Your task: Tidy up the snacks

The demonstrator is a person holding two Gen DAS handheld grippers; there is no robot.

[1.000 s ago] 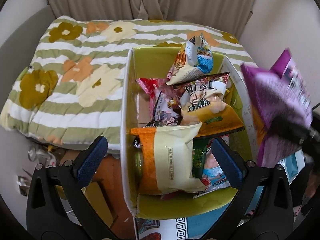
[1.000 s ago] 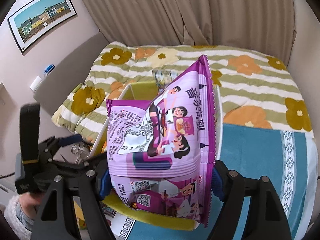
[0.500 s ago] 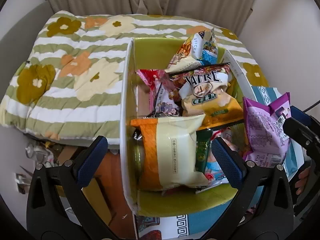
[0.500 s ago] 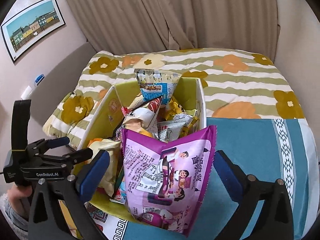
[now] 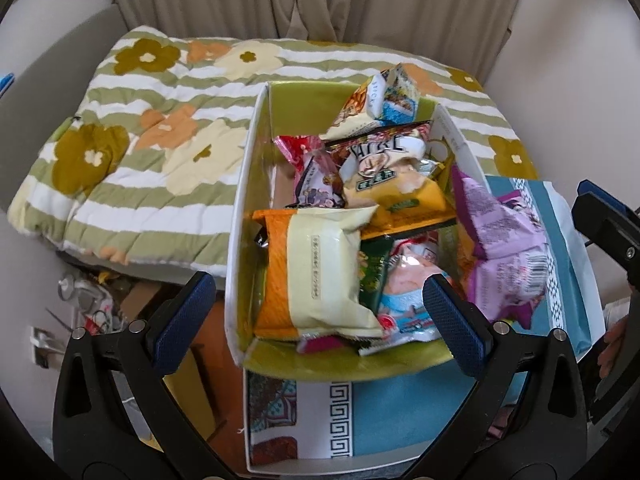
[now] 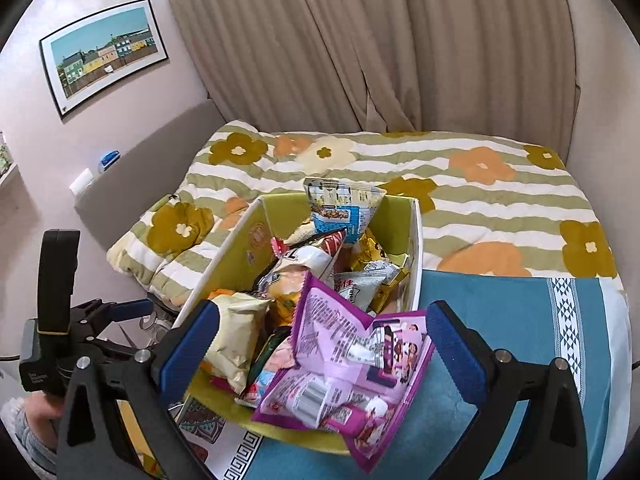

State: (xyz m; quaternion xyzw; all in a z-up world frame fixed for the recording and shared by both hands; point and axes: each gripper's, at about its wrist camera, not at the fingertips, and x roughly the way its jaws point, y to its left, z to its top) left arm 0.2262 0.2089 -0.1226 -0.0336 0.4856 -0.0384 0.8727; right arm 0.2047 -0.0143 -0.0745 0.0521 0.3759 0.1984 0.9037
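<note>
Crinkled glossy purple bag (image 6: 344, 364) slumped over rectangular green-lined box (image 6: 416, 240) rim.

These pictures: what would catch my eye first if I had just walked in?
Probably the green box crammed with snack packets, standing on the bed beside a flowered, striped quilt. Next, the purple snack bag draped crumpled over the box's near right corner, half hanging outside. Both claws, left and right, hang wide open and empty.

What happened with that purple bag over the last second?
The right gripper let go of the purple bag, which dropped onto the near right edge of the box; its jaws now stand open. The left gripper stayed open and empty, other snacks unmoved.
</note>
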